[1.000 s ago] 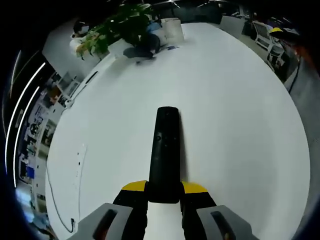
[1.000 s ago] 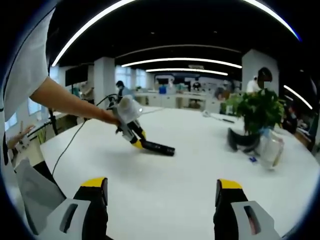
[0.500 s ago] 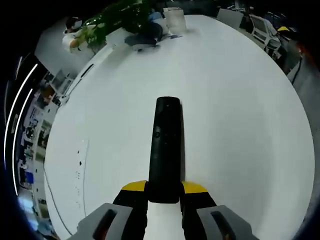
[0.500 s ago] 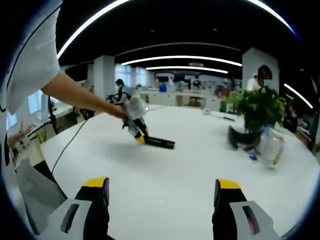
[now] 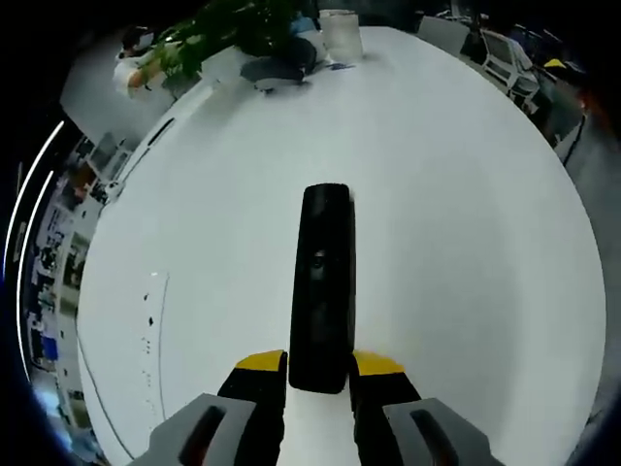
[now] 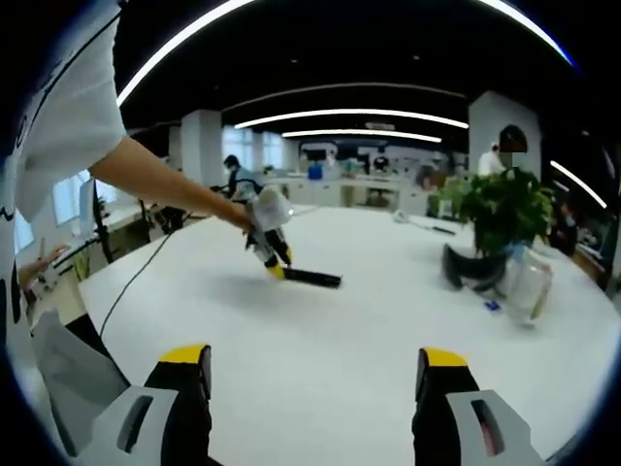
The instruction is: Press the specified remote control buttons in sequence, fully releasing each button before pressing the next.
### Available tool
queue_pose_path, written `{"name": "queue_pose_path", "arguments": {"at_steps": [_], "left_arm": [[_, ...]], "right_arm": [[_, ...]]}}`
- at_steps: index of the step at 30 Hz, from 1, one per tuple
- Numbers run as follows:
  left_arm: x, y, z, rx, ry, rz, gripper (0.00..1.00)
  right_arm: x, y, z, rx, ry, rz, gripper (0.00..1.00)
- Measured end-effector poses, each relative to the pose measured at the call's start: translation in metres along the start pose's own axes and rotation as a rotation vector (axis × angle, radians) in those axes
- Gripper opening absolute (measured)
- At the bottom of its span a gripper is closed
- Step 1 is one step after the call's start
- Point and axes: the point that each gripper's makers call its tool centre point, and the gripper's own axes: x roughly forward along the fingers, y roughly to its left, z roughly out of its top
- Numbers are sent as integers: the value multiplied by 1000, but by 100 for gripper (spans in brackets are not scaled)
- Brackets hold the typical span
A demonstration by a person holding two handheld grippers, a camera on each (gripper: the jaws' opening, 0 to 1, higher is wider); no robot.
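1. The remote control (image 5: 323,282) was pinched at its near end between the yellow-tipped jaws of the left tool (image 5: 319,374), and its long axis ran straight out along that tool's own line.

2. In the right gripper view the same remote control (image 6: 310,278) showed as a dark bar jutting from the left tool (image 6: 275,262), low over the white table (image 6: 369,320) and well in from its edges, toward the far side; whether its free end touched the table top could not be told at that distance.

3. The right tool (image 6: 317,379) stood spread wide with nothing between its jaws, low at the near edge of the table and well apart from the remote.

4. From the right tool the remote lay ahead and a little to the left, its length running crosswise to the right tool's line of approach rather than pointing at it.

5. Judged from this, pressing fell to the right tool: it would need to travel forward across the table and come down on the remote's upper face, where a small button mark (image 5: 318,259) showed about midway along the body.

6. A potted plant (image 6: 497,216) and a clear container (image 6: 525,284) stood near the table's far right edge, away from that path.
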Motion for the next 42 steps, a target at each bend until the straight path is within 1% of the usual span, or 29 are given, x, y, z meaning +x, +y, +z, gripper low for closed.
{"name": "queue_pose_path", "arguments": {"at_steps": [1, 2, 7, 8, 9, 10, 11, 13, 14, 15, 16, 17, 18, 19, 20, 21, 22, 23, 26, 27, 29, 31, 33, 34, 37, 38, 39, 41, 42], "left_arm": [[-1, 2, 0, -1, -4, 19, 32], [-1, 2, -1, -11, -5, 22, 33], [-3, 5, -4, -129, -25, 101, 38], [-4, 7, -7, -172, -25, 126, 42], [-7, 13, -10, -231, -37, 177, 45], [-8, 11, -12, -293, -55, 183, 45], [-9, 11, -15, -339, -61, 195, 46], [-12, 12, -20, -415, -76, 240, 49], [-14, 13, -23, -445, -79, 261, 51], [-16, 11, -24, -456, -89, 265, 55], [-19, 15, -25, -458, -112, 315, 61], [-21, 15, -23, -460, -151, 340, 69], [-25, 15, -27, -479, -153, 373, 73], [-28, 10, -32, -492, -136, 380, 74], [-30, 7, -33, -492, -140, 381, 74], [-34, 3, -32, -535, -170, 392, 74], [-35, 1, -32, -556, -179, 391, 74], [-38, -6, -32, -600, -196, 387, 76], [-48, -16, -34, -647, -236, 427, 81], [-52, -19, -36, -661, -241, 442, 81], [-58, -30, -37, -731, -280, 457, 82], [-63, -42, -40, -804, -316, 462, 89], [-71, -48, -41, -862, -367, 491, 98], [-77, -51, -41, -884, -396, 505, 100], [-91, -60, -45, -899, -426, 543, 100], [-95, -66, -44, -948, -450, 537, 100], [-99, -68, -44, -974, -469, 543, 100], [-110, -76, -38, -999, -526, 543, 100], [-113, -78, -38, -999, -526, 548, 100]], "right_arm": [[0, 1, 0, -2, 0, 2, 86], [0, 1, 0, -5, -3, 4, 86], [-2, 1, 2, -7, -14, 2, 87], [-2, 1, 2, -5, -16, 0, 87], [-3, 0, 3, -1, -24, -1, 88], [-4, -1, 5, 4, -33, -1, 88], [-5, -1, 6, 10, -37, 1, 88], [-6, 0, 7, 19, -47, 6, 88], [-6, 1, 9, 18, -53, 7, 88], [-7, 1, 9, 18, -57, 8, 88], [-7, 2, 10, 18, -62, 11, 88], [-7, 2, 11, 19, -65, 12, 88], [-8, 2, 11, 21, -68, 12, 88], [-8, 2, 11, 23, -68, 12, 88], [-8, 2, 12, 27, -70, 12, 88], [-8, 2, 12, 35, -71, 16, 88], [-8, 2, 12, 40, -71, 18, 88], [-9, 3, 13, 42, -74, 20, 89], [-11, 3, 16, 44, -89, 20, 89], [-11, 3, 16, 47, -92, 21, 89], [-11, 3, 17, 54, -96, 21, 89], [-12, 2, 19, 67, -104, 20, 90], [-13, 1, 19, 77, -110, 19, 90], [-14, 0, 20, 82, -115, 17, 90], [-15, -2, 22, 89, -129, 8, 90], [-16, -3, 22, 90, -133, 3, 91], [-16, -4, 22, 91, -134, 0, 91], [-17, -5, 22, 100, -136, -4, 93], [-18, -6, 23, 104, -143, -9, 93]]}}
